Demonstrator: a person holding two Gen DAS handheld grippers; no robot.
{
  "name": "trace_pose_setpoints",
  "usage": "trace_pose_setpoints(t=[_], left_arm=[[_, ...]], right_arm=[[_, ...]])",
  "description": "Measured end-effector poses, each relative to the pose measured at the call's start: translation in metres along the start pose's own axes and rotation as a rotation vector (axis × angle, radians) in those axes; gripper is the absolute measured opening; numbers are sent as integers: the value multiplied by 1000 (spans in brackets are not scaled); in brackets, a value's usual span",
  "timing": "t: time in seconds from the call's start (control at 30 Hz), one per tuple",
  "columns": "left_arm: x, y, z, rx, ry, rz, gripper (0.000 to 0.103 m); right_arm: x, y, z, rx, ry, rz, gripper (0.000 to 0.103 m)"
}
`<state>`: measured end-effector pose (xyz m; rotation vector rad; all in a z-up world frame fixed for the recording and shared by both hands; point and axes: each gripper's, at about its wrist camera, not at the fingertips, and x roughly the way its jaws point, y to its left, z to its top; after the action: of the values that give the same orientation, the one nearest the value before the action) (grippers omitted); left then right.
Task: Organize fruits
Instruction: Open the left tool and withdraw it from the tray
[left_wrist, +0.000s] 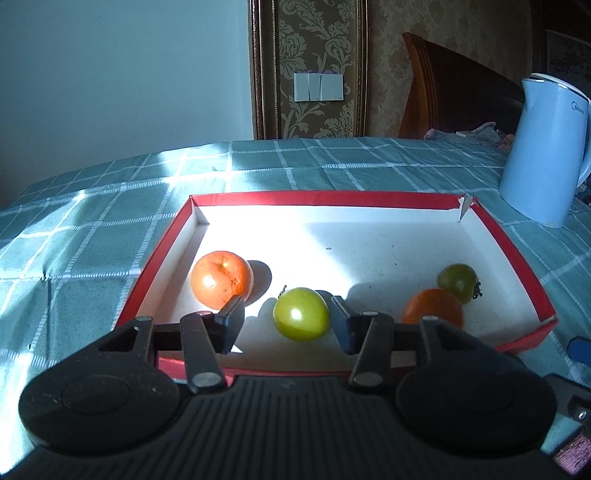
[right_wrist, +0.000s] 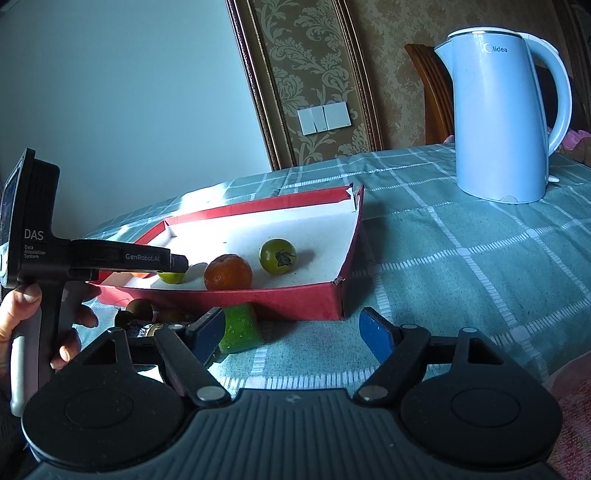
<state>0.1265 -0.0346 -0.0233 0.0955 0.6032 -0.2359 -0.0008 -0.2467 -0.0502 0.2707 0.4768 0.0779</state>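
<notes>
Left gripper (left_wrist: 288, 325) sits right at the near edge of the red tray (left_wrist: 173, 236), jaws spread wide with a yellow-green tomato (left_wrist: 301, 314) sitting between the fingertips, not gripped, gaps on both sides. Just off the left fingertip there's an orange (left_wrist: 221, 278) near the tray's left wall, lit up by the sun. Toward the near right corner of the tray there's a second orange (left_wrist: 432, 308), with a dark green tomato (left_wrist: 458, 282) just behind it, close or maybe touching, can't really tell. Right gripper (right_wrist: 291, 332) hangs low over the tablecloth (right_wrist: 461, 266) outside the tray's near wall, jaws wide and holding nothing. A bright green fruit (right_wrist: 240, 328) lies on the cloth right against the tray wall, just beside the left blue pad (right_wrist: 207, 338). A few brownish round fruits (right_wrist: 138, 310) sit on the cloth further left, partly hidden. From that view you can also see the person's hand (right_wrist: 44, 325) wrapped around the left gripper's handle. Blue kettle (right_wrist: 502, 114) stands on the cloth past the tray's far right corner.
</notes>
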Motion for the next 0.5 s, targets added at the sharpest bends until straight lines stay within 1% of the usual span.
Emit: trace_pose_setpoints(t=[0.03, 0.1, 0.17, 0.2, 0.27, 0.33, 0.37, 0.4, 0.5], left_arm=[[-4, 2, -2, -5, 1, 0, 50], [-17, 10, -6, -27, -9, 11, 58], [-30, 17, -12, -41, -25, 23, 62], [-36, 20, -15, -42, -33, 27, 68], [-47, 25, -23, -47, -40, 46, 75], [-57, 32, -32, -67, -57, 40, 75], [-61, 35, -36, -81, -64, 40, 77], [-64, 40, -41, -89, -60, 47, 80], [-62, 46, -52, -85, -31, 72, 81]], right_arm=[[1, 0, 0, 0, 2, 0, 80], [1, 0, 0, -3, 7, -2, 80], [2, 1, 0, -8, 11, -5, 80], [2, 2, 0, -11, 13, -7, 80], [2, 3, 0, -13, 14, -11, 80], [2, 2, 0, -12, 13, -11, 80], [2, 2, 0, -12, 16, -12, 80], [3, 2, 0, -14, 20, -13, 80], [4, 3, 0, -21, 27, -18, 80]])
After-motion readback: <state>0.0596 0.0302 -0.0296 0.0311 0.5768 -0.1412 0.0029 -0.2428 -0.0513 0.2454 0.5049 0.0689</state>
